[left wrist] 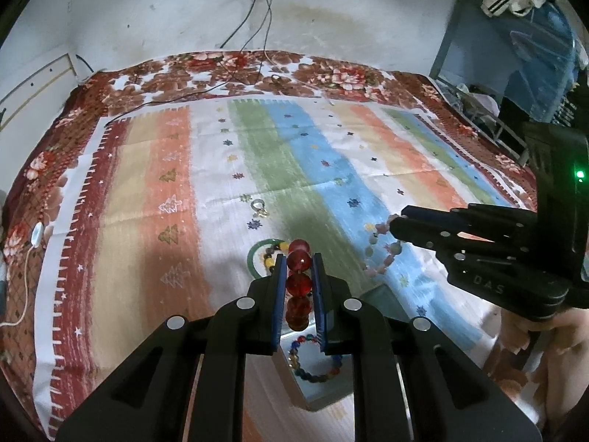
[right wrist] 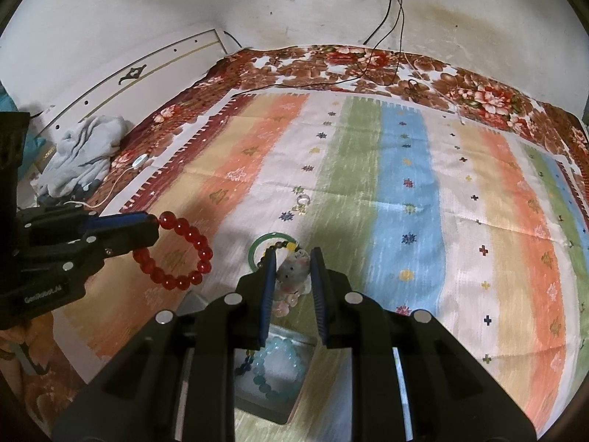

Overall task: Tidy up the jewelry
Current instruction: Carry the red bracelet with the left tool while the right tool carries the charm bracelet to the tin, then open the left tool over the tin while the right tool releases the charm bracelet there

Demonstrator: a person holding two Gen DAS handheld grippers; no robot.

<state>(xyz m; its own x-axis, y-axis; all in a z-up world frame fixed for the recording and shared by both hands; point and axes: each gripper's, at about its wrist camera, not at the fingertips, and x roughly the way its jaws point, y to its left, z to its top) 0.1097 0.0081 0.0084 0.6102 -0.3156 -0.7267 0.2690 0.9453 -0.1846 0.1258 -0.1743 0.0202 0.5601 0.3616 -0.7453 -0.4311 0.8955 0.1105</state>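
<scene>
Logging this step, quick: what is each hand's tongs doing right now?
Left tongs: closed on the red bracelet.
Right tongs: closed on the pink bracelet.

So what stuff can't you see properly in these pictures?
- Tray, left wrist view: the left gripper, shut on the red bead bracelet, covers most of it.
- Pale blue bracelet, right wrist view: partly behind the right gripper.
- Pink bracelet in that gripper: blurred, charm shapes unclear.
- Green bangle: near side hidden by fingers.
- Ring: too small for detail.
</scene>
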